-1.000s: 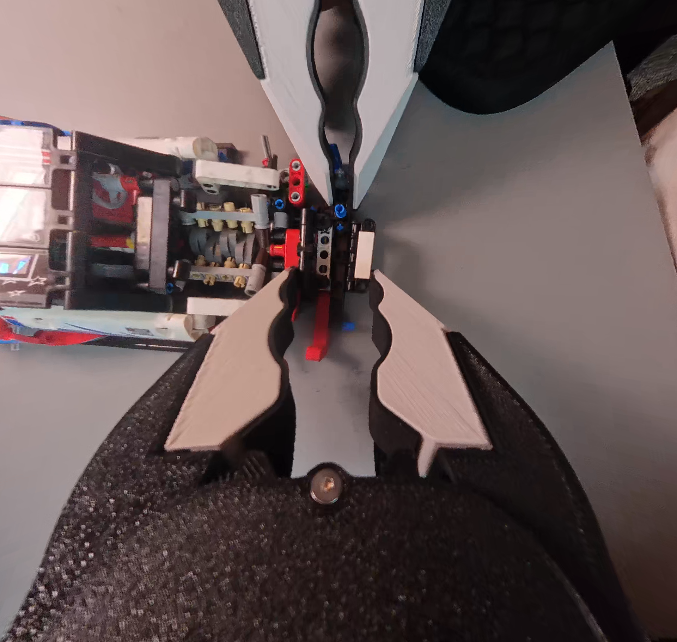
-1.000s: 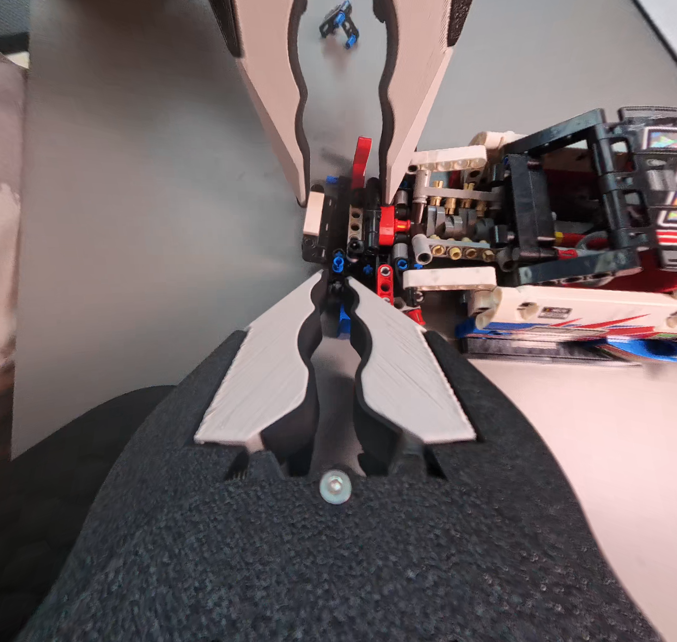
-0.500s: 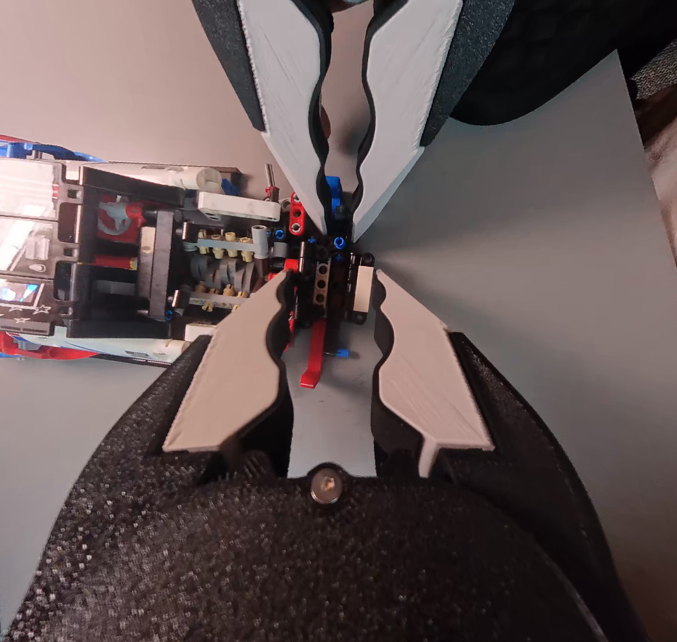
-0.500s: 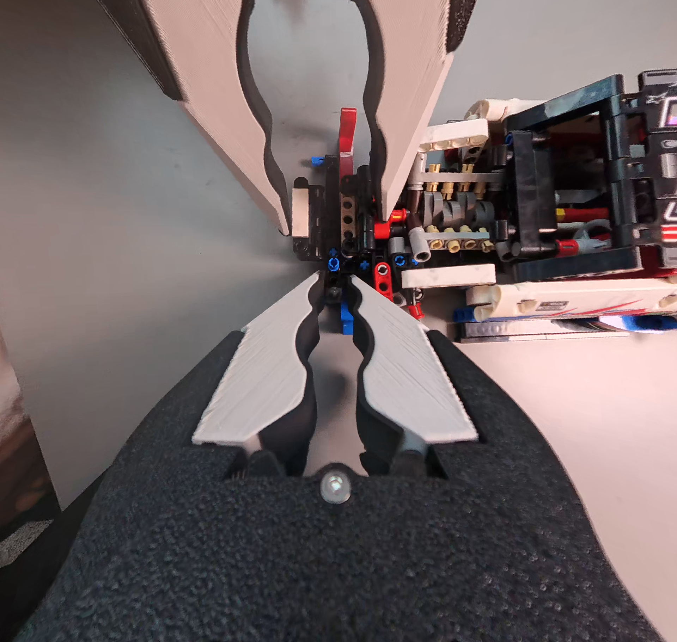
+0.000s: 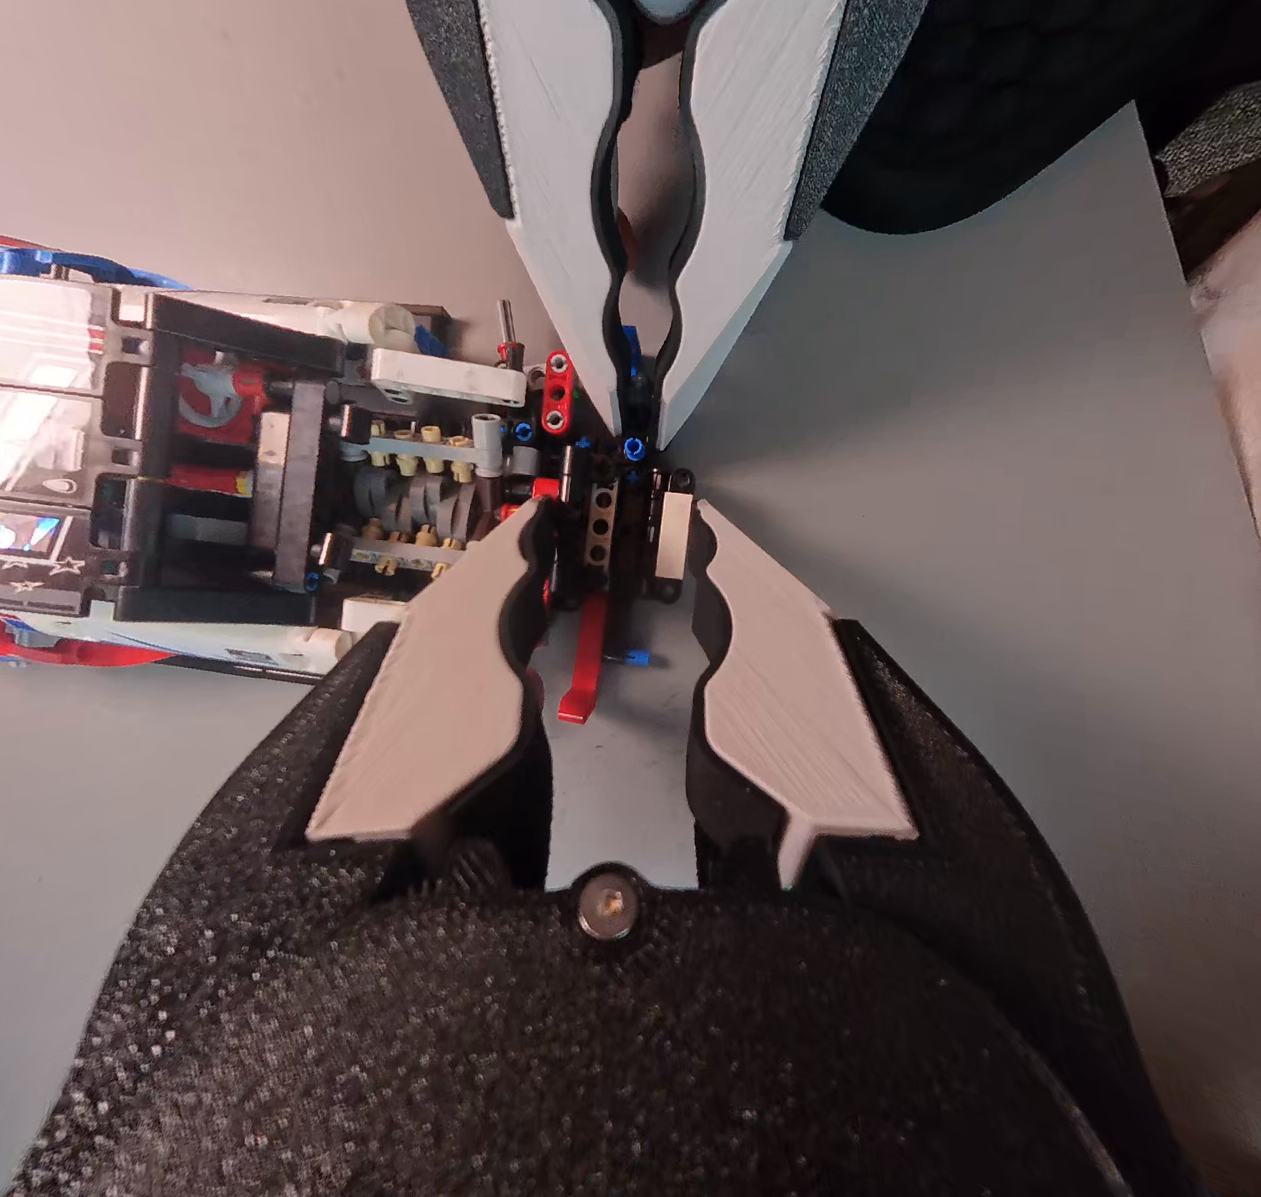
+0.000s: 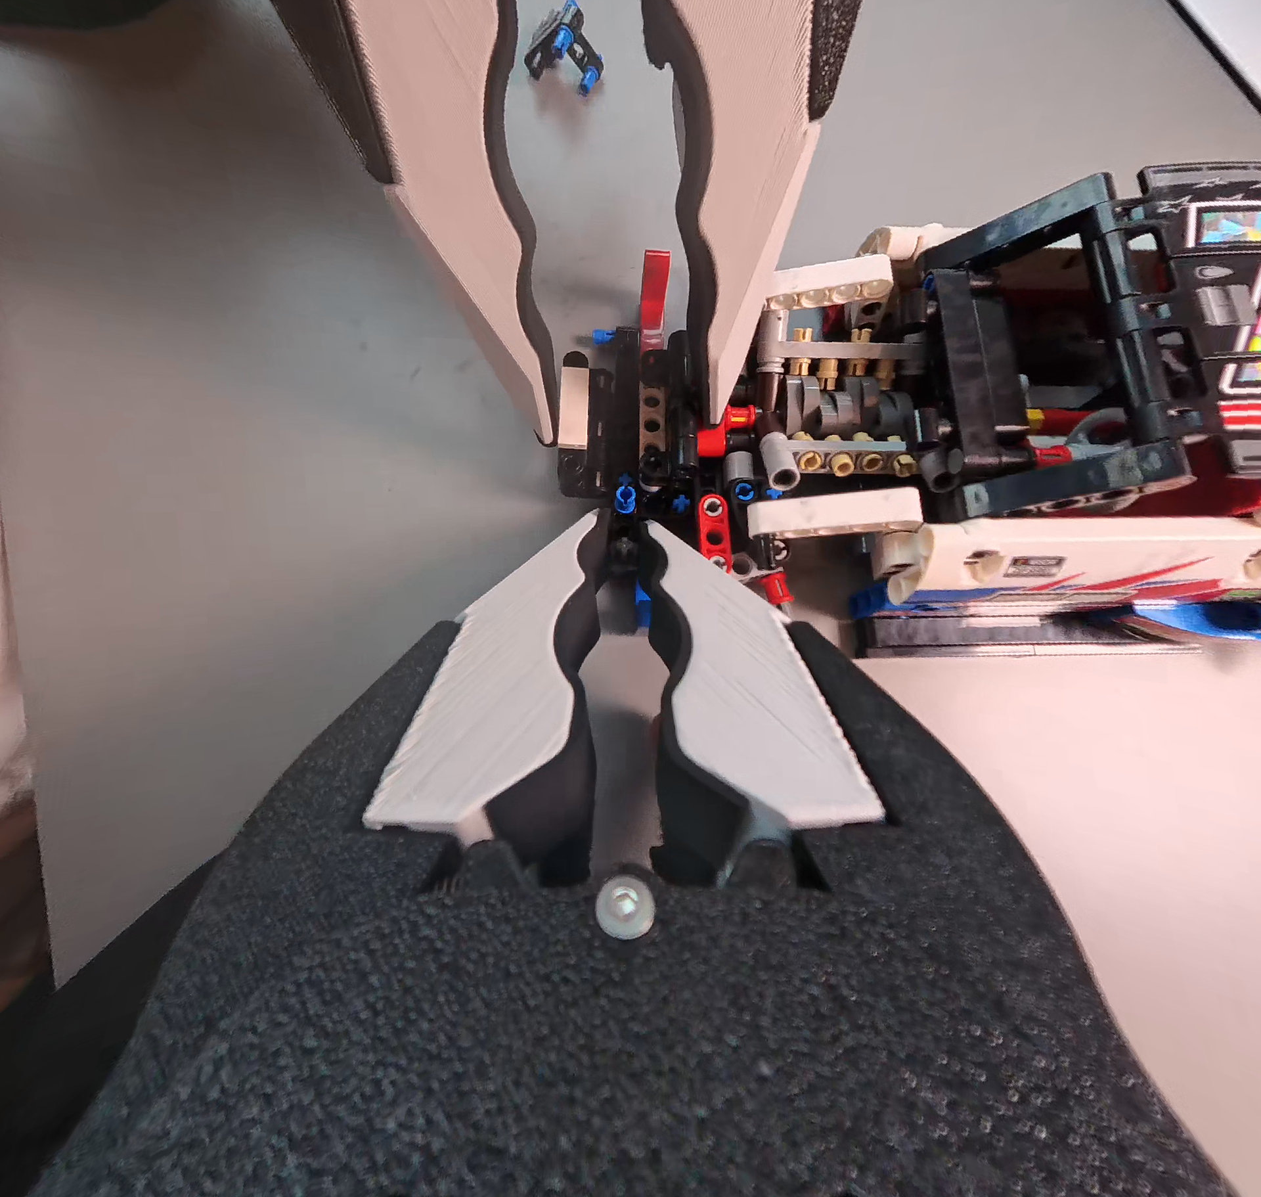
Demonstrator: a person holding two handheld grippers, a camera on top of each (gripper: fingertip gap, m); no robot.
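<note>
Fingers (image 6: 709, 625) of right gripper (image 6: 622, 536) hide, apparently pinch, black piece (image 6: 622, 553).

Your right claw (image 6: 622, 531) pinches a black and blue piece (image 6: 625, 550) at the brick car's (image 6: 955, 427) end; the left claw (image 6: 631, 413) straddles that end from opposite, above the grey worktop (image 6: 273, 413).

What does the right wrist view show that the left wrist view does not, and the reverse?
Only right wrist view: a small loose black-and-blue piece on the table. Only left wrist view: a black mesh-patterned surface past the table edge. Both: the brick-built car, its red lever, the left tool around the car's end, the right tool pinching it.
</note>
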